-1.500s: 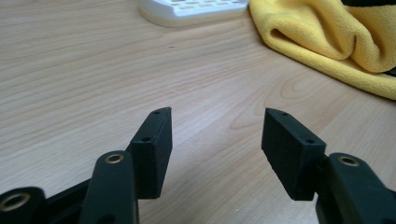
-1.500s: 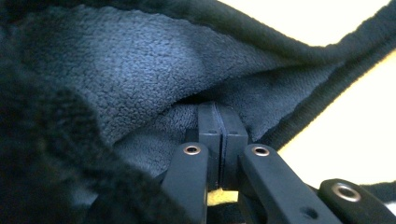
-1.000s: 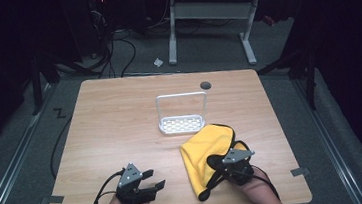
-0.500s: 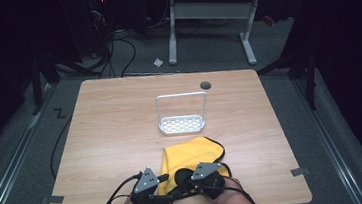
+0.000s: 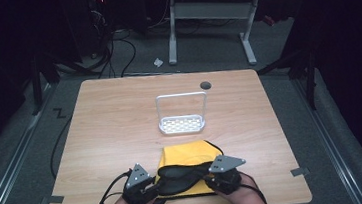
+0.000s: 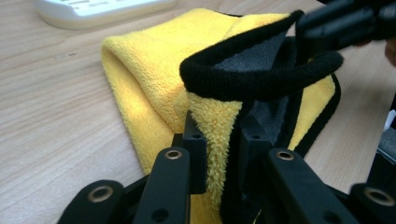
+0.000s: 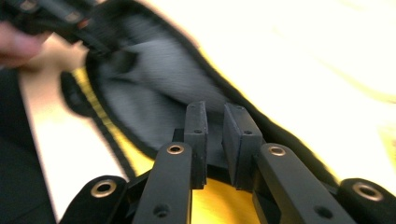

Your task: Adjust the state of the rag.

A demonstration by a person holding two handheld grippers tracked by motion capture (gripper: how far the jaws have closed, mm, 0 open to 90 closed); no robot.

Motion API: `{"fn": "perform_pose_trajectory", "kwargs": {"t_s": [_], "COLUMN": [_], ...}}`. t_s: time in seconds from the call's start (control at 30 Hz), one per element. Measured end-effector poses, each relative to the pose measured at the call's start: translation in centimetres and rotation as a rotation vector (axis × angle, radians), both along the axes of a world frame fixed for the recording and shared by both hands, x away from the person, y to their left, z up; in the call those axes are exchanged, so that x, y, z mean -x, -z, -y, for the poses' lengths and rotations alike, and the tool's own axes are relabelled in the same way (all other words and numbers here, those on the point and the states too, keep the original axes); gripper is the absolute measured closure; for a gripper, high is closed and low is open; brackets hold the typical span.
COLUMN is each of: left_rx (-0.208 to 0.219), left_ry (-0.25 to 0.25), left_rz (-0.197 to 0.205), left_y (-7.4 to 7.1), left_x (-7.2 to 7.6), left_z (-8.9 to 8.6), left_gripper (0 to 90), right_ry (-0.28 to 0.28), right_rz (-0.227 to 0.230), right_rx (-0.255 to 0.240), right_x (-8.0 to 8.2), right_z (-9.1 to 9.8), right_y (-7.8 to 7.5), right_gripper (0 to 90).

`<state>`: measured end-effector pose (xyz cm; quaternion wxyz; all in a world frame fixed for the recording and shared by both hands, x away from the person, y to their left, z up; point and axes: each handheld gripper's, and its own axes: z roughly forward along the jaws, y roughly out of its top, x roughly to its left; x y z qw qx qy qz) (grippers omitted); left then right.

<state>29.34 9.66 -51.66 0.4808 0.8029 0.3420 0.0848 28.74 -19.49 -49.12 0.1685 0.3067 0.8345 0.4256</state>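
Dim workshop floor and cables behind; pale wooden table (image 5: 121,133) at centre of the high view, with a white rack (image 5: 181,113) stood mid-frame. Item: yellow cloth (image 5: 186,154) with black-bound edge and grey reverse, lying in the lower middle of that frame, its near hem lifted between two hand-held tools. Left gripper (image 5: 141,190), at lower left of the cloth — jaws have just been closing and are clamped on a yellow fold (image 6: 215,140), as the left gripper view makes plain. Right gripper (image 5: 224,175), at lower right — jaws have just been opening; its own view (image 7: 214,140) is blurred, the black hem (image 7: 205,165) is seen between the pads with a narrow gap, so the hold is judged slack or released. Risk noted: with one corner loosely held, the hem could slip free as it is raised and the fold collapse unevenly; a hard pull from the left side could also drag the cloth toward the near table edge.
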Motion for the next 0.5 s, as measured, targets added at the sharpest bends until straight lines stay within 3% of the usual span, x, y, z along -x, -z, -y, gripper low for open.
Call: {"fn": "perform_pose_trajectory", "kwargs": {"t_s": [0.07,0.23,0.5], "left_rx": [0.004,0.014,0.035], "left_ry": [-0.007,-0.031,-0.056], "left_rz": [0.011,0.037,0.047], "left_y": [-0.1,-0.5,-0.9], "left_x": [0.0,0.0,-0.1], "left_z": [-0.1,-0.7,-1.6], "left_gripper": [78.1,79.1,79.1], "right_ry": [0.036,0.096,0.122], "right_rz": [0.019,0.014,0.027], "right_rx": [-0.004,-0.012,-0.01], "right_x": [-0.3,-1.0,-1.1], "right_z": [1.0,2.3,2.5], "right_y": [-0.1,0.1,0.1], "right_gripper": [77.9,74.1,62.1]}}
